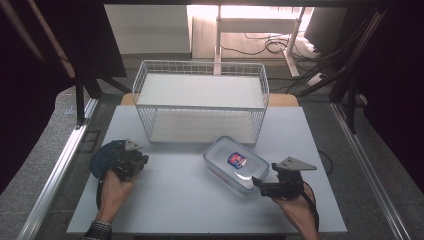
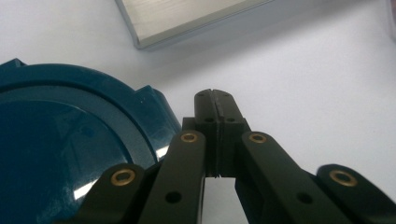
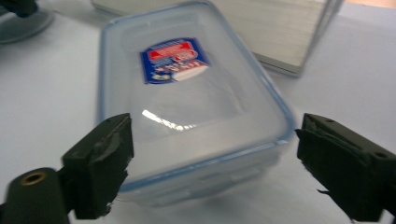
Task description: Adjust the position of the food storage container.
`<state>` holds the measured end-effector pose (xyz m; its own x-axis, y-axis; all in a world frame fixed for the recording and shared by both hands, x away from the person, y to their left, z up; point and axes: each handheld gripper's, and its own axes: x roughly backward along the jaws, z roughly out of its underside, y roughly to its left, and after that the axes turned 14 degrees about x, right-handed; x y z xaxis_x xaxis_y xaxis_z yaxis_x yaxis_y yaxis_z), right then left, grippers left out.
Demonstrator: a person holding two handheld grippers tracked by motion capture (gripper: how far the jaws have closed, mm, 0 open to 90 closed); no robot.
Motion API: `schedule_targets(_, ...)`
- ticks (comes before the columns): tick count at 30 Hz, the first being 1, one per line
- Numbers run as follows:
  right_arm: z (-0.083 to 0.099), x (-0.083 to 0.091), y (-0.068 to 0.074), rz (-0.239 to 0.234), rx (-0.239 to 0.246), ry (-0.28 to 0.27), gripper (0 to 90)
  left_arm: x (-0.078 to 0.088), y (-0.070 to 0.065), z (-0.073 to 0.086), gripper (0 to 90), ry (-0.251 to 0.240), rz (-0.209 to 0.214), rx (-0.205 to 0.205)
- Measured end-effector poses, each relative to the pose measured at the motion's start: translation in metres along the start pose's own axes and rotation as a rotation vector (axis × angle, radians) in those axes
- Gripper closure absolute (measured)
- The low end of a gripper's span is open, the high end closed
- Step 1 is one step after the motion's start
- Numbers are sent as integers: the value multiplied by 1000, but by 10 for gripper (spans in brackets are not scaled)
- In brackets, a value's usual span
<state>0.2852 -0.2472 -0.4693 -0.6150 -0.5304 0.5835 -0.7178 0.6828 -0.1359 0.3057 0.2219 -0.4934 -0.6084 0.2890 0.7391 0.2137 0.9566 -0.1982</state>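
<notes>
**White wire basket waits while the right gripper lines up on the box**

White wire basket point(image 1: 200, 100) stands at the far middle of the table point(image 1: 185, 200) — open side facing the person, probably to receive things. Just in front of its right corner lies the clear lidded box point(image 1: 236, 163), angled toward the right gripper point(image 1: 261, 185), whose jaws are spread wide either side of the box's near end point(image 3: 205, 140), not yet touching. Well left of the basket's front, the left gripper point(image 2: 215, 100) rests with jaws pressed together, empty, beside a dark blue lid point(image 2: 60, 149) — seemingly parked.
</notes>
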Motion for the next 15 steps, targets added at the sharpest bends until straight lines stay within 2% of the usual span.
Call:
schedule_targets(1, 1, 3, -4, 27, -7, 21, 246, 1, -4, -2, 900, -28, 67, 5)
schedule_targets(3, 2, 7, -9, 39, -4, 45, 425, 1, -13, -5, 900, -33, 118, -27)
schedule_targets(4, 2, 7, -9, 39, -4, 45, 425, 1, -13, -5, 900, -33, 118, -27)
schedule_targets(5, 4, 11, -13, 68, -1, 81, 624, -5, -24, -10, 900, -31, 171, -44)
schedule_targets(7, 6, 14, -17, 82, -20, 102, 733, -15, -37, -16, 898, -25, 201, -71)
schedule_targets(8, 7, 15, -18, 86, -31, 110, 783, -15, -37, -16, 897, -25, 201, -71)
schedule_targets(9, 8, 15, -20, 87, -40, 122, 818, -28, -49, -24, 891, -18, 237, -87)
schedule_targets(10, 8, 15, -20, 87, -40, 122, 818, -28, -49, -24, 890, -18, 237, -87)
schedule_targets(11, 9, 15, -20, 85, -46, 136, 839, -39, -59, -30, 890, -7, 273, -99)
schedule_targets(15, 13, 4, -18, 83, -46, 193, 862, -70, -87, -44, 887, 21, 332, -124)
